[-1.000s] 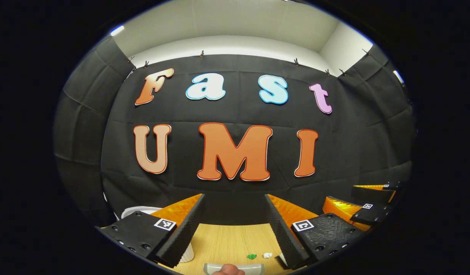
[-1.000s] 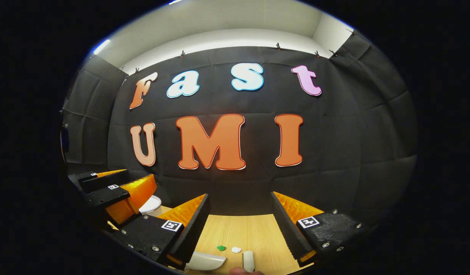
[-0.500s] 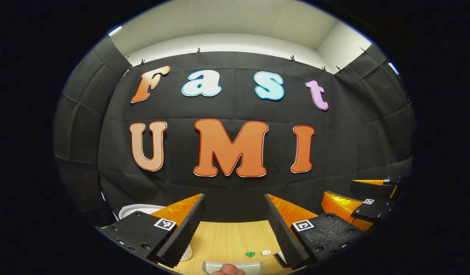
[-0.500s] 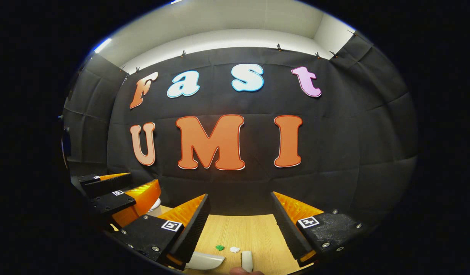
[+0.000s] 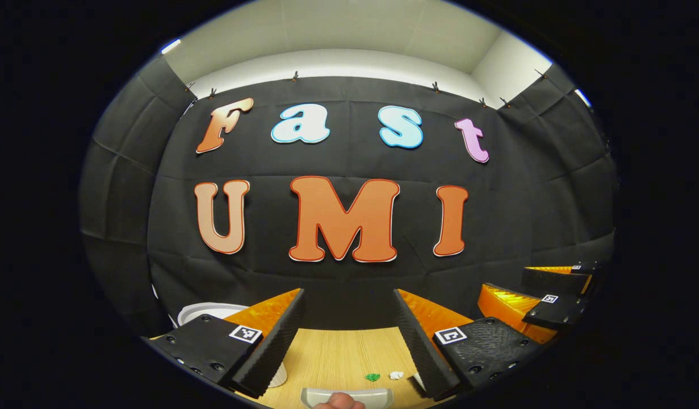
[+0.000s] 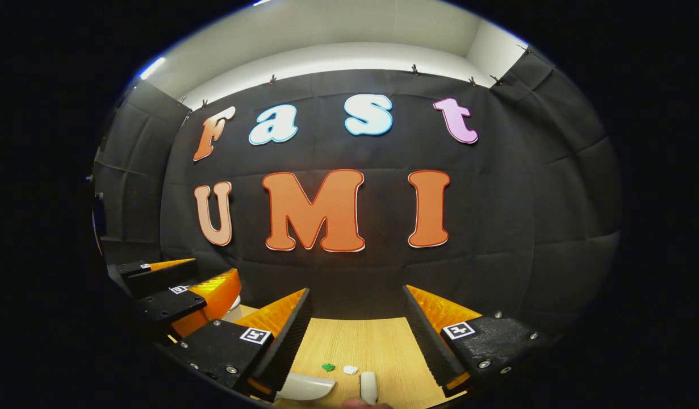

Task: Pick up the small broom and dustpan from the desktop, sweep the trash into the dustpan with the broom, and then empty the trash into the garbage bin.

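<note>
In the left gripper view, a round white plastic garbage bin (image 5: 204, 311) stands at the far left of the pale wooden desktop (image 5: 338, 355), its rim showing just behind my left finger. My left gripper (image 5: 347, 335) hangs above the desk with its two fingers spread wide and nothing between them. Below that gap, at the near edge, lies the light grey plastic dustpan (image 5: 349, 396), with a fingertip (image 5: 339, 402) showing in front of it. Just beyond the dustpan sit a small green scrap of trash (image 5: 372, 377) and, close on its right, a crumpled white paper scrap (image 5: 396, 375). Farther right my other claw (image 5: 545, 292) shows in the air.

In the right gripper view, the left claw (image 6: 176, 289) shows at the left edge. My right gripper (image 6: 358, 335) is likewise spread apart and holds nothing. Low on the desk (image 6: 360, 343) the dustpan (image 6: 304, 388) peeks out beside my left finger; then come the green scrap (image 6: 327, 367) and the white scrap (image 6: 350, 370), lying near one another. Just right of them, at the near edge, is the small broom's white handle (image 6: 368, 388), lying between my fingers but untouched by them.
</note>
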